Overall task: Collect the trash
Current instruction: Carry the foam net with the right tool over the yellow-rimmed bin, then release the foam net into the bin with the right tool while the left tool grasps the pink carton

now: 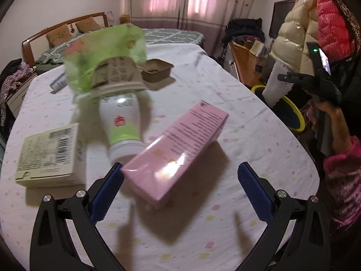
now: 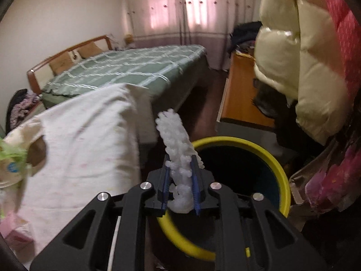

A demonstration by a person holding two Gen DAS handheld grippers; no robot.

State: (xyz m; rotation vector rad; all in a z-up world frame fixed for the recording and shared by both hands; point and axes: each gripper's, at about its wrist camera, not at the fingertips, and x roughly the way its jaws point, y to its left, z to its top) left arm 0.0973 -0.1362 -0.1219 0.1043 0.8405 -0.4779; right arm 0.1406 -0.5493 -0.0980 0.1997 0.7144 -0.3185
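My landmark is the pink box point(image 1: 178, 151) lying on the cloth-covered surface point(image 1: 248, 117).

My left claw point(image 1: 180, 180) has its blue pads spread wide with nothing gripped; the near end of the pink box sits between the fingertips, close to the left pad point(image 1: 106, 192) and apart from the right one. Just beyond the pink box, on its left, a white and green bottle point(image 1: 123, 124) lies on its side. Further left of the box lies a flat cream carton point(image 1: 48, 155) with a barcode. Past the bottle, well beyond the box, a green plastic bag point(image 1: 103, 52) holds a paper bowl point(image 1: 117, 76), and a small brown tray point(image 1: 156, 70) sits just right of that bag. A small tube point(image 1: 59, 81) lies at the bag's left edge.

To the right of the pink box, off the edge of the surface, stands the yellow-rimmed bin point(image 2: 239, 180). My right claw point(image 2: 181, 180) is over the near rim of that bin, its pads narrowly parted and pressed on either side of a white foam net sleeve point(image 2: 176, 144), which sticks up and forward from the grip above the bin's dark opening. In the left view I see the same sleeve against the bin, with my right hand point(image 1: 327, 106) behind it.
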